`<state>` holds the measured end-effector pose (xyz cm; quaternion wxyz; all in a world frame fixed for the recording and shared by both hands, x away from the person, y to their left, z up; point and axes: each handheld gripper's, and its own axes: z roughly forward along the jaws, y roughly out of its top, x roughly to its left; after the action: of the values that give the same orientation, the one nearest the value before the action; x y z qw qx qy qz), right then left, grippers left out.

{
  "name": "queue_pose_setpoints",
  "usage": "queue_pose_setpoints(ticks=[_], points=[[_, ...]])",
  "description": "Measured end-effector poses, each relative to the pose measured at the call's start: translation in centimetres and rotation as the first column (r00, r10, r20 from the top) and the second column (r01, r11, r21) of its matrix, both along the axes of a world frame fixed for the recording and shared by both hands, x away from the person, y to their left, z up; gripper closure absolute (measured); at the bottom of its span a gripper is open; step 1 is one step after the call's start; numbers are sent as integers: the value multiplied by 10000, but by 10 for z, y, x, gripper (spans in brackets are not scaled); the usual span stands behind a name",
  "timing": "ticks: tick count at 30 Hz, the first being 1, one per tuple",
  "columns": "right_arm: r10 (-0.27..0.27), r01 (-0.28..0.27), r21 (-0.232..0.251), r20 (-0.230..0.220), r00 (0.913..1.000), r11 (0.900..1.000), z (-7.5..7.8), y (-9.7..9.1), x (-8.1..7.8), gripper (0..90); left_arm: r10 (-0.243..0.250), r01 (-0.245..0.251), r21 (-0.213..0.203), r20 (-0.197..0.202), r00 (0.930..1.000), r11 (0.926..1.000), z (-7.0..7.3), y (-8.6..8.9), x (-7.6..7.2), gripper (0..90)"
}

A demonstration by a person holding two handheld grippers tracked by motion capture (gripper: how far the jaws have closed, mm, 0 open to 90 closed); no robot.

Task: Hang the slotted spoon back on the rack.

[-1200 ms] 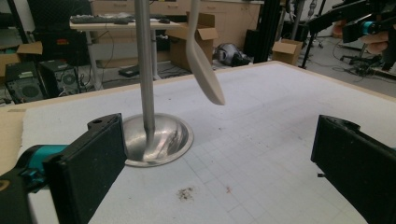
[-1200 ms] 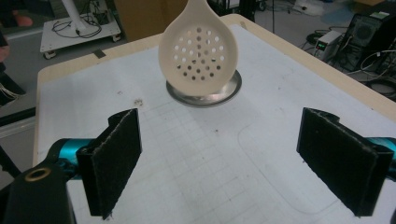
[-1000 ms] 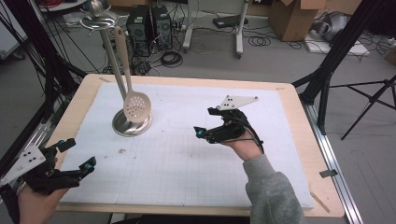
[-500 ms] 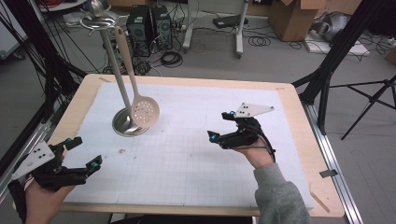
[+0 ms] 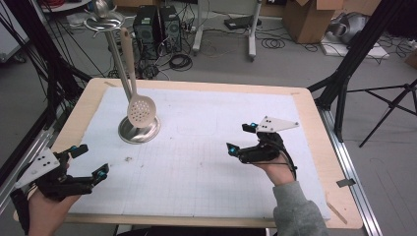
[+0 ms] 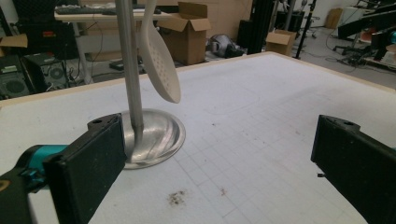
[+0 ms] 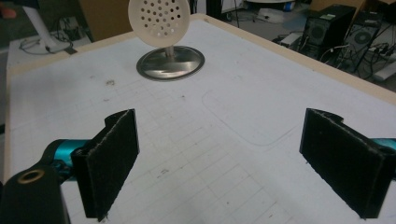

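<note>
Slotted spoon (image 5: pixel 140 109) hangs on steel stand (image 5: pixel 139 132), far-left of table (image 5: pixel 314 118); nothing betw. it & grippers. L gripper (image 5: pixel 91 161) near-left edge, R gripper (image 5: pixel 240 137) mid-right: both jaws apart, empty. Vs 0.5 s ago: R shifted right. Spoon cream, perforated; mat white, gridded.

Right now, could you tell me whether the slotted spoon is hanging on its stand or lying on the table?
Hanging: the slotted spoon dangles beside the stand pole, its perforated bowl clear above the round base.
</note>
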<state>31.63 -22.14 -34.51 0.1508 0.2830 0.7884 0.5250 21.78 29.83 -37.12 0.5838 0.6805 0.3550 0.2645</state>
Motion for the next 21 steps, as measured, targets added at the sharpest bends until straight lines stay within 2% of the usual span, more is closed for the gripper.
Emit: queue_pose_setpoints(ticks=[5, 6, 12, 15, 21], points=[[-236, 232, 277, 118, 9997, 9993, -2, -8, -6, 110, 23, -23, -10, -23, 10000, 10000, -1, 0, 0, 37], [-271, 270, 355, 21, 9996, 9990, -3, -10, -7, 110, 27, -27, -10, -13, 10000, 10000, 0, 0, 0, 37], [-515, 514, 445, 5, 9987, 9977, -10, -20, -9, 110, 54, -54, 66, -63, 10000, 10000, -2, 0, 1, 37], [-627, 628, 420, -47, 9980, 9971, -13, -23, -10, 110, 130, -128, 262, -93, 9999, 9996, -3, -1, 1, 37], [-840, 840, 544, -22, 9965, 9950, -18, -32, -12, 110, 164, -162, 191, -80, 9998, 9997, -3, 1, 1, 37]])
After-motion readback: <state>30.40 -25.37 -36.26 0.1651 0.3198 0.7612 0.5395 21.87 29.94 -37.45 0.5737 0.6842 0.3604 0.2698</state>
